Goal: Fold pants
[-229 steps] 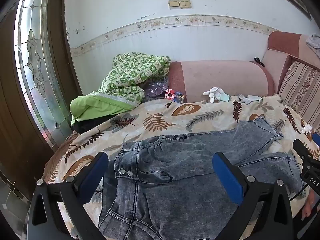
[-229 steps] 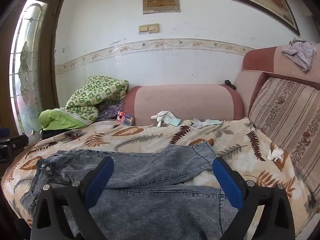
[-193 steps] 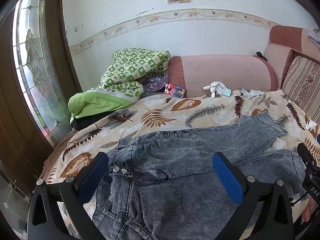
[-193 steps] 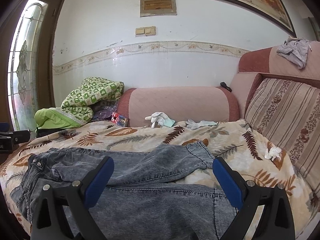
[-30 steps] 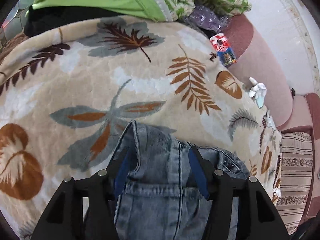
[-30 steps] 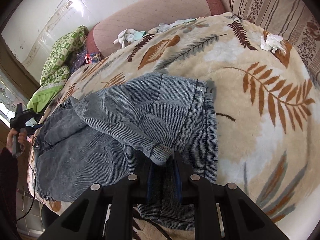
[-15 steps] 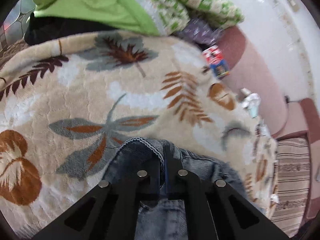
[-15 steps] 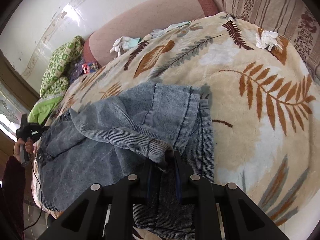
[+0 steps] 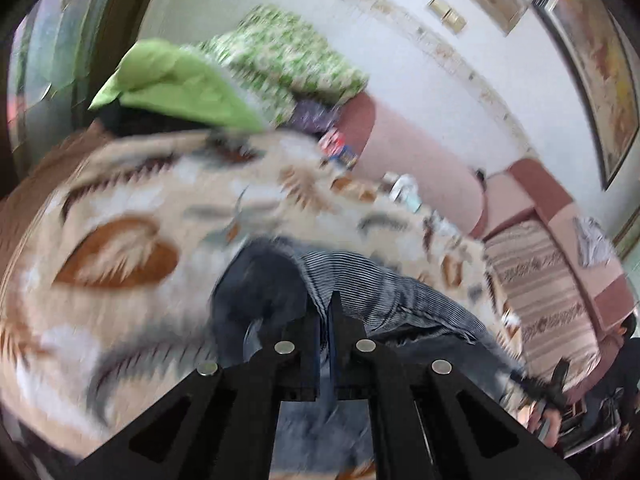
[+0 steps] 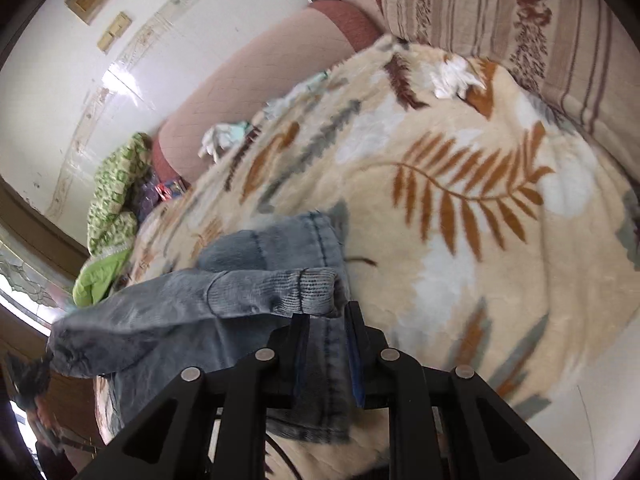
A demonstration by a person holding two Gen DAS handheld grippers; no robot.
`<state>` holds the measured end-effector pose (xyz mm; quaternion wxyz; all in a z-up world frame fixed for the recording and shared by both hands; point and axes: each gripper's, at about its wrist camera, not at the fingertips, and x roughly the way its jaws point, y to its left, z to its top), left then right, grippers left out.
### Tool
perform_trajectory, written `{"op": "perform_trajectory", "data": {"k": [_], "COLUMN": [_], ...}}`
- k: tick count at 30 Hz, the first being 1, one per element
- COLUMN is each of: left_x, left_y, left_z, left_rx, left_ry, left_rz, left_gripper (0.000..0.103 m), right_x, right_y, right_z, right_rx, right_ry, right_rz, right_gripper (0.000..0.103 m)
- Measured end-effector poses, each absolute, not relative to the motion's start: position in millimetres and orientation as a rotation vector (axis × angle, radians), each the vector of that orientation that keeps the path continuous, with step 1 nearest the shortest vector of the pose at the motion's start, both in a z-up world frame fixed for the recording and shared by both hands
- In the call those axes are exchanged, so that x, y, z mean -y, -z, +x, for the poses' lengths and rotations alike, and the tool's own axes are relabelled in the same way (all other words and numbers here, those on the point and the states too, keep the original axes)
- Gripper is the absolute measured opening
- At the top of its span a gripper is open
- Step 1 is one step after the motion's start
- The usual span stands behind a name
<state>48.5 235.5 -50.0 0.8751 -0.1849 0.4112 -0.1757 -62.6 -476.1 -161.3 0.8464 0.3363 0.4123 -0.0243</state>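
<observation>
The grey-blue denim pants [image 10: 256, 280] lie bunched on the leaf-patterned blanket [image 10: 480, 200]. My right gripper [image 10: 326, 328] is shut on the leg cuffs, and the denim hangs between its blue pads. In the blurred left wrist view my left gripper [image 9: 325, 320] is shut on the waist end of the pants [image 9: 360, 292], lifted off the blanket [image 9: 120, 248]. The cloth stretches from one gripper to the other. A hand with the other gripper shows at each view's edge.
A green quilt [image 9: 224, 80] is piled at the blanket's far left. A pink bolster [image 10: 256, 80] runs along the wall, with white gloves [image 10: 220, 140] beside it. A striped cushion [image 10: 520, 20] stands on the right, a white cloth scrap [image 10: 456, 72] near it.
My left gripper closed on the waistband, then rose and swung quickly with it. My right gripper kept its grip on the cuffs, rolled, and drew the legs over the blanket.
</observation>
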Motion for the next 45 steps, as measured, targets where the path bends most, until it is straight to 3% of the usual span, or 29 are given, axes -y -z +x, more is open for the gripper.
{"op": "perform_trajectory", "data": {"k": [4, 7, 9, 11, 12, 17, 24, 25, 27, 29, 30, 32, 35, 39, 40, 42, 43, 45], "left_x": [-259, -274, -276, -274, -271, -204, -104, -101, -105, -119, -126, -134, -137, -127, -124, -124, -126, -130], "left_y": [129, 152, 136, 110, 95, 52, 100, 112, 136, 154, 159, 163, 166, 169, 169, 167, 166, 166], "left_z": [12, -1, -2, 1, 2, 13, 54, 61, 76, 81, 84, 85, 81, 65, 63, 61, 62, 60], "left_rx": [-1.086, -1.148, -1.102, -1.024, -0.977, -0.844, -0.951, -0.972, -1.018, -1.044, -1.043, -1.022, -0.984, -0.896, -0.883, -0.876, -0.878, -0.877], "left_ry": [0.272, 0.225, 0.140, 0.089, 0.075, 0.247, 0.369, 0.348, 0.287, 0.263, 0.251, 0.249, 0.257, 0.251, 0.248, 0.246, 0.247, 0.258], "left_rz": [-0.384, -0.432, -0.367, -0.314, -0.304, -0.200, -0.083, -0.081, -0.103, -0.195, -0.243, -0.302, -0.308, -0.200, -0.173, -0.162, -0.173, -0.192], "left_gripper": [0.003, 0.004, 0.004, 0.004, 0.004, 0.004, 0.004, 0.004, 0.004, 0.004, 0.002, 0.002, 0.002, 0.002, 0.002, 0.002, 0.002, 0.002], "right_x": [493, 514, 527, 535, 537, 512, 436, 431, 427, 426, 435, 448, 478, 451, 434, 392, 371, 329], "right_y": [189, 199, 193, 177, 171, 157, 178, 179, 179, 177, 177, 182, 194, 155, 139, 118, 112, 103], "right_z": [-63, -74, -81, -83, -83, -35, 35, 40, 48, 50, 50, 48, 38, 32, 34, 44, 51, 60], "right_rx": [-1.065, -1.104, -1.072, -1.000, -0.953, -0.920, -1.043, -1.036, -1.019, -1.009, -0.999, -0.988, -1.009, -0.900, -0.865, -0.845, -0.862, -0.849], "right_ry": [0.049, 0.066, 0.111, 0.129, 0.123, 0.067, 0.113, 0.125, 0.136, 0.200, 0.226, 0.279, 0.336, 0.123, 0.057, -0.117, -0.205, -0.336], "right_rz": [0.761, 0.819, 0.828, 0.834, 0.847, 0.806, 0.657, 0.629, 0.566, 0.478, 0.442, 0.446, 0.575, 0.619, 0.575, 0.520, 0.517, 0.516], "right_gripper": [0.024, 0.027, 0.037, 0.069, 0.073, 0.074, 0.075, 0.074, 0.063, 0.019, 0.014, 0.008, 0.008, 0.013, 0.017, 0.053, 0.086, 0.089]}}
